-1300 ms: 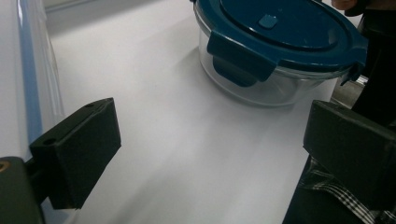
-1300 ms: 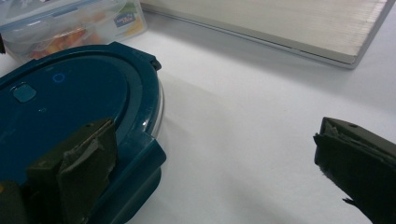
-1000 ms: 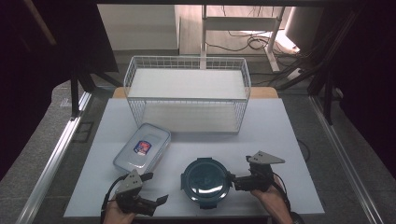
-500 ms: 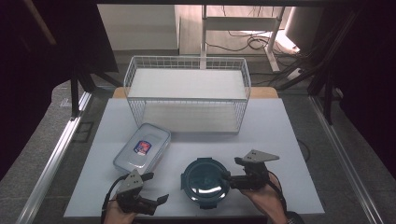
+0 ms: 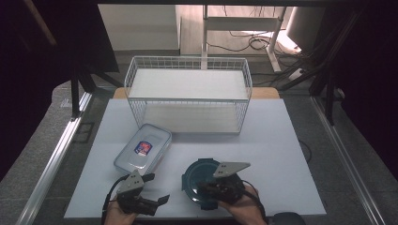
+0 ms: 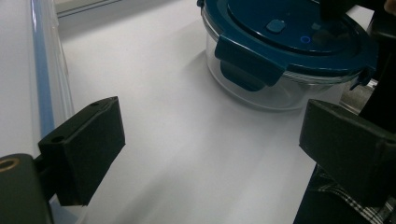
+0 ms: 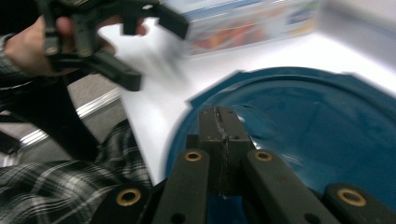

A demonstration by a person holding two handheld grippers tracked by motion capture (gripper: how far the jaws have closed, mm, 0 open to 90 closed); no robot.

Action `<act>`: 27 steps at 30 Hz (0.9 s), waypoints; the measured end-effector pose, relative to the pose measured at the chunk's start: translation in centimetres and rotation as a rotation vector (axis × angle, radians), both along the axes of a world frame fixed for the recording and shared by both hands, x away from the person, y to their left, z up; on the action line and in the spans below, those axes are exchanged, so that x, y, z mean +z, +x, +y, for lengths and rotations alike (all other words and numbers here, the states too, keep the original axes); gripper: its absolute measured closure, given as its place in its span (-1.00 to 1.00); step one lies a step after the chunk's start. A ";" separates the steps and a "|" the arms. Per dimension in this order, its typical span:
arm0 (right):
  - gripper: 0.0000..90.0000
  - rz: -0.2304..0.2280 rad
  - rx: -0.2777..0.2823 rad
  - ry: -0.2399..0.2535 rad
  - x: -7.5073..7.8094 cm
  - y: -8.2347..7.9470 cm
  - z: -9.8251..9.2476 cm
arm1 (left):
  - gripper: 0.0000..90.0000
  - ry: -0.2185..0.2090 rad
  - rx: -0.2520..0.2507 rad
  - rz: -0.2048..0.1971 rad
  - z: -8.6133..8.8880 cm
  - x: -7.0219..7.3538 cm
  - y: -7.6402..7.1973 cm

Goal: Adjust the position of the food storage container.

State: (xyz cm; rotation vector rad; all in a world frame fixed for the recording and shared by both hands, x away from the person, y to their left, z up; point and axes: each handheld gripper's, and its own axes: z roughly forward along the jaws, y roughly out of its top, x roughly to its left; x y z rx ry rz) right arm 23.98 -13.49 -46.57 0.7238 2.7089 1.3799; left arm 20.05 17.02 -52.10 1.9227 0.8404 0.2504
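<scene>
High view: the right hand-held gripper (image 5: 206,188) has just moved left over the round blue-lidded container (image 5: 202,180) at the desk's (image 5: 281,140) near edge, jaws closing together, empty. It seems poised to press the lid. The left hand-held gripper (image 5: 157,187) stays spread, nearby.

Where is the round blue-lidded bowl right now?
In the high view, the round bowl sits near the table's front edge, right of the rectangular box, under the right gripper.
</scene>
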 end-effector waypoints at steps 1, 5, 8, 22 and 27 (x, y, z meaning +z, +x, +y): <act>0.99 0.009 0.021 -0.004 -0.2 -0.2 0.6 | -0.86 0.000 0.000 0.000 0.0 0.0 0.0; 0.99 0.024 0.074 -0.032 -0.9 -1.2 3.0 | -0.89 -0.004 -0.005 -0.007 0.1 0.1 -0.1; 0.99 0.018 0.084 -0.051 -1.1 -1.5 3.7 | -0.88 -0.021 -0.001 -0.013 0.4 0.2 -0.1; 1.00 -0.006 0.056 -0.144 -1.5 -1.8 4.5 | -0.89 -0.024 -0.016 -0.008 0.4 0.2 -0.2; 1.00 -0.020 -0.006 -0.155 -1.4 -0.4 3.1 | -0.89 -0.003 -0.032 -0.026 -0.1 0.3 -0.5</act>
